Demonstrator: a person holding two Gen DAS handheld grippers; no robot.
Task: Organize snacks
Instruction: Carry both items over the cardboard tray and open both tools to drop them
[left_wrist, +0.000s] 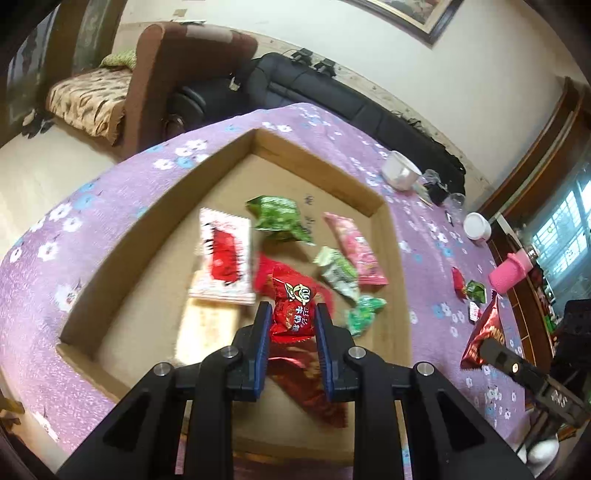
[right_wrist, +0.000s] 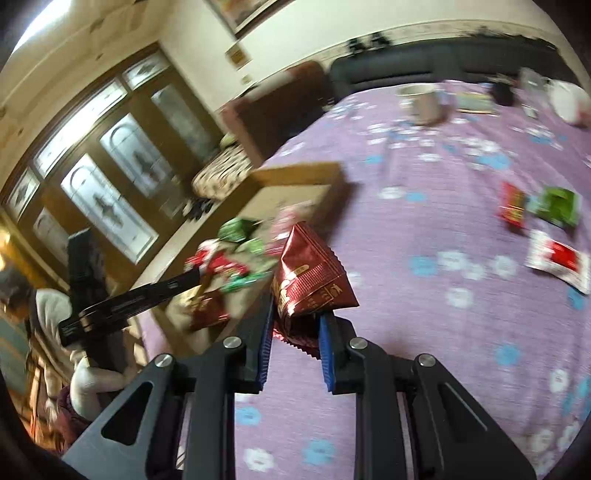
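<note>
My left gripper (left_wrist: 291, 314) is shut on a small red candy packet (left_wrist: 295, 308) and holds it above the shallow cardboard box (left_wrist: 155, 206). The box holds several snacks: a red-and-white packet (left_wrist: 223, 258), green packets (left_wrist: 275, 216), a pink packet (left_wrist: 356, 247) and a dark red packet (left_wrist: 310, 391). My right gripper (right_wrist: 295, 317) is shut on a dark red triangular snack bag (right_wrist: 310, 277) above the purple cloth, right of the box (right_wrist: 295, 177); it also shows in the left wrist view (left_wrist: 480, 332). Loose red (right_wrist: 511, 208), green (right_wrist: 557, 205) and red-and-white (right_wrist: 557, 260) packets lie on the cloth.
The table wears a purple flowered cloth (left_wrist: 424, 236). A white mug (left_wrist: 400, 170), a white lid (left_wrist: 476, 225), a pink cup (left_wrist: 509, 271) and small dark items stand at the far side. A black sofa (left_wrist: 332, 96) and a brown armchair (left_wrist: 177, 74) stand beyond.
</note>
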